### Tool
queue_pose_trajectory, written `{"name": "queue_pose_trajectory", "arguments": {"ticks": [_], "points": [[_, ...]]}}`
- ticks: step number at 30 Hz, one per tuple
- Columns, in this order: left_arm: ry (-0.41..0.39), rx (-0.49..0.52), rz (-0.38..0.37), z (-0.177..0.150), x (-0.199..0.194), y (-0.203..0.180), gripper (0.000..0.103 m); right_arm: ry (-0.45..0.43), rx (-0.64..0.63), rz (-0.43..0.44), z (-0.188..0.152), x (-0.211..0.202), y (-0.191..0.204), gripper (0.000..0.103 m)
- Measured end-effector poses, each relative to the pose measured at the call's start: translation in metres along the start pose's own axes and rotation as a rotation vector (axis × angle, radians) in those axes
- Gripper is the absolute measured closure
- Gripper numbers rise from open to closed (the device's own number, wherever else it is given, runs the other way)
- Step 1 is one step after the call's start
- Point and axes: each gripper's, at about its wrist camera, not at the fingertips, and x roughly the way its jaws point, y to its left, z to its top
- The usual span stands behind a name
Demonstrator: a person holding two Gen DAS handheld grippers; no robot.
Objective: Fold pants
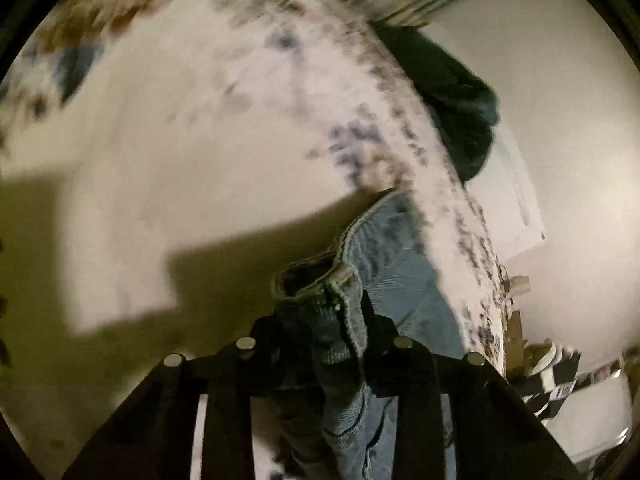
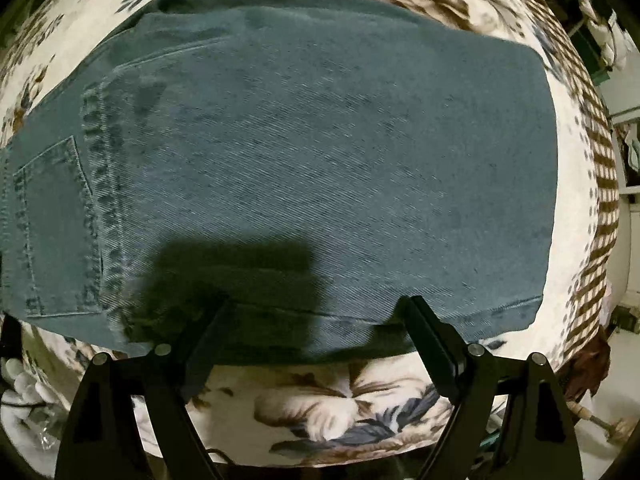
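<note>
Across the floral bedspread [image 2: 352,404], jeans [image 2: 320,168] lengthwise left-to-right.

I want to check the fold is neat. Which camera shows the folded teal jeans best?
The right wrist view: the folded teal jeans fill it, flat on the floral blanket. The left wrist view shows only a blurred dark teal heap.

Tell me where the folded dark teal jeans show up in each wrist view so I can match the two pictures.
Left wrist: the dark teal jeans are a blurred dark heap at upper right, beyond the bed's edge line.
Right wrist: they fill the picture's middle, lying flat, back pocket at left, hem just ahead of the open jaws.
Shared landmark: the floral bedspread beneath them.
</note>
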Motion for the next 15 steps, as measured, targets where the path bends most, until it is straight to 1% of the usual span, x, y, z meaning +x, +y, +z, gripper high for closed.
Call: {"name": "queue_pose_trajectory", "arguments": {"ticks": [2, 4, 6, 7, 12, 13, 14, 15], "points": [[-0.019, 0.058, -0.022, 0.002, -0.015, -0.020, 0.078, -0.007, 0.014, 0.006, -0.003, -0.001, -0.008, 0.014], [-0.045, 0.137, -0.044, -0.002, -0.039, -0.047, 0.078, -0.013, 0.036, 0.019, -0.006, -0.002, -0.015, 0.014], [-0.058, 0.182, -0.084, -0.004, -0.053, -0.070, 0.078, -0.020, 0.058, 0.028, -0.008, -0.004, -0.022, 0.014], [-0.070, 0.222, -0.100, -0.006, -0.062, -0.087, 0.078, -0.026, 0.074, 0.035, -0.009, -0.006, -0.028, 0.014], [-0.099, 0.381, -0.199, -0.030, -0.096, -0.156, 0.079, -0.060, 0.160, 0.070, -0.015, -0.019, -0.064, 0.014], [-0.088, 0.410, -0.239, -0.039, -0.102, -0.172, 0.079, -0.068, 0.177, 0.076, -0.017, -0.022, -0.073, 0.014], [-0.081, 0.447, -0.261, -0.050, -0.108, -0.189, 0.079, -0.079, 0.197, 0.082, -0.019, -0.026, -0.084, 0.014], [-0.078, 0.469, -0.272, -0.057, -0.109, -0.199, 0.079, -0.088, 0.214, 0.086, -0.021, -0.029, -0.095, 0.014]]}}
